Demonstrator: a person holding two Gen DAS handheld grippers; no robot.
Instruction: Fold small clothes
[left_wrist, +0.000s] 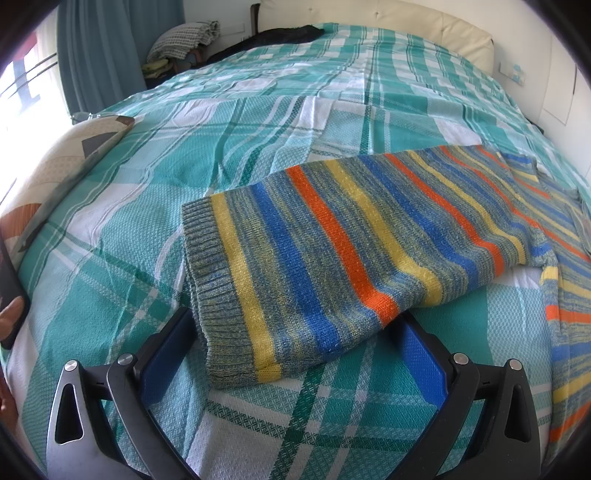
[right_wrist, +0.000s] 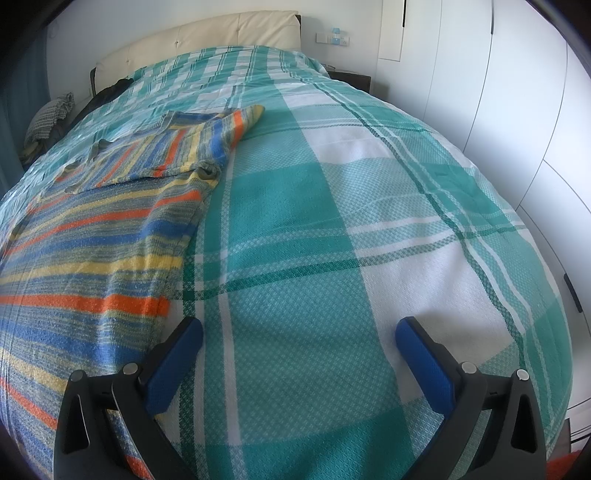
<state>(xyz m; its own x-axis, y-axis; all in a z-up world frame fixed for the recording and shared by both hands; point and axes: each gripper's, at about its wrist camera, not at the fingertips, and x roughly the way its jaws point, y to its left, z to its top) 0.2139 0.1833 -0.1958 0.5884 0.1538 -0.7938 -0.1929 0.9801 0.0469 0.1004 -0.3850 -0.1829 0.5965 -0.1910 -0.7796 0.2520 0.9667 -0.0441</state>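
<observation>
**Striped jumper spread on the bed, both grippers open**

A striped knitted jumper in blue, yellow, orange and grey-green lies on a bed covered with a teal and white checked bedspread. In the left wrist view one sleeve stretches out across the bedspread, its ribbed cuff nearest the camera. The left gripper is spread wide, with the cuff end of the sleeve lying between its two blue fingers; the fingers are not closed on the cloth, and whether they touch it cannot be told.

In the right wrist view the body of the jumper lies flat toward the left edge of the bed, with the other sleeve folded in across the chest, its cuff pointing toward the headboard. The right gripper is also wide open and holds nothing; it sits over bare bedspread just beside the jumper's side edge, its left finger near the knit
</observation>
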